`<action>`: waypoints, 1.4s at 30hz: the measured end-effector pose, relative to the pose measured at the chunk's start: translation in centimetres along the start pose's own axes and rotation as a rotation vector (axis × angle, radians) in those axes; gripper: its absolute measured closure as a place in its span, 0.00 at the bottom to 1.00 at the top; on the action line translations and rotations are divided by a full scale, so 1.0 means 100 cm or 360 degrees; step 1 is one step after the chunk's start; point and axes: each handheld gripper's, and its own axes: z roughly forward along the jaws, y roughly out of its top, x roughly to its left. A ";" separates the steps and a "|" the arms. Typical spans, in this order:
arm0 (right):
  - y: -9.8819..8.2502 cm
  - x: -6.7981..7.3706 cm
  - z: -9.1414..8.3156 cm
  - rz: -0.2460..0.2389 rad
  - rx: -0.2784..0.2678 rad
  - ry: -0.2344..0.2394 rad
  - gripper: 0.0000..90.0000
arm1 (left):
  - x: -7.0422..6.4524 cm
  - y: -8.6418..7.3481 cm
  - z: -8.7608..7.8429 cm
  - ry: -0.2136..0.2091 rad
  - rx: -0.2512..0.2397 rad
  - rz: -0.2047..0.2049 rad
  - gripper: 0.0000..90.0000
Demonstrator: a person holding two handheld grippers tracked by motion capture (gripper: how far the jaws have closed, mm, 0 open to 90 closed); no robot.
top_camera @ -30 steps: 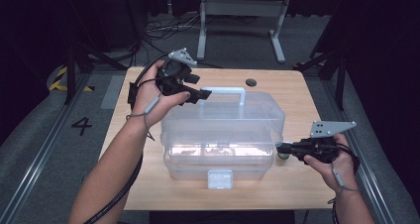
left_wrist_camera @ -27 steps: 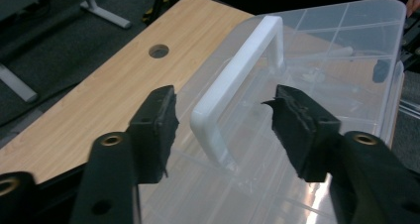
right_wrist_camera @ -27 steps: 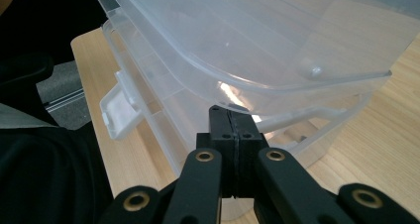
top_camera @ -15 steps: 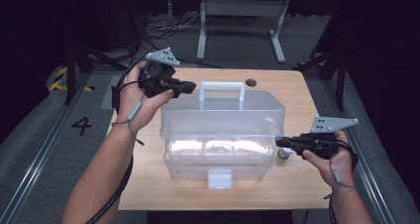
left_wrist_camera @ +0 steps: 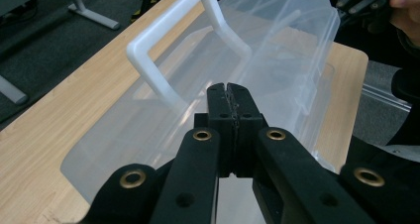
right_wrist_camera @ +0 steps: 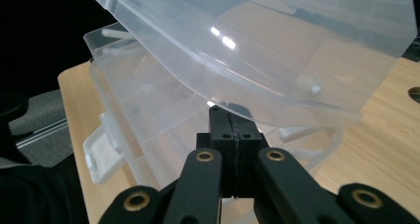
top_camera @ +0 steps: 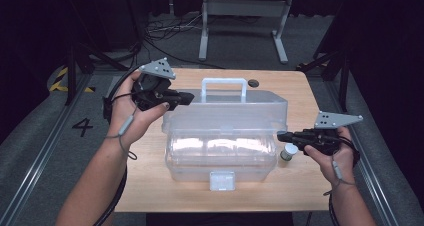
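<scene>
A: So, where is the clear box now?

B: Mid-bench, white latch on the near side. Its lid is raised and tilted back, white handle standing up at the far edge.

A: And the left tool?

B: Clenched on nothing. Its jaws have just been closing with nothing between them, and it hovers just beside the lid's left end, near the handle. I'd judge it stays close to steady or catch the lid.

A: The right tool?

B: Also clenched, empty. In the right gripper view its tips sit under the lid's edge, above the box rim. That looks like propping the lid open, though I can't tell if they touch.

A: Anything else?

B: A small grey-capped jar just right of the box, below that tool.
</scene>
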 end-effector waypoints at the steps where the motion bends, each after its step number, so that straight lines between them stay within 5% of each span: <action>1: 0.001 0.000 0.000 0.0004 -0.0006 -0.0001 1.00 | -0.002 -0.002 -0.002 -0.0001 0.0000 -0.0002 1.00; 8: 0.006 -0.003 0.005 0.0018 -0.0044 -0.0020 1.00 | -0.009 -0.011 -0.011 0.0035 0.0017 0.0009 1.00; 18: 0.012 -0.006 0.006 0.0043 -0.0099 -0.0056 1.00 | -0.013 -0.025 -0.016 0.0001 0.0000 -0.0003 1.00; 37: 0.021 -0.010 0.008 0.0111 -0.0170 -0.0121 1.00 | -0.012 -0.059 0.000 -0.0085 -0.0018 -0.0083 1.00; 42: 0.022 -0.010 0.009 0.0127 -0.0181 -0.0134 1.00 | -0.009 -0.068 0.006 -0.0047 -0.0027 -0.0121 0.98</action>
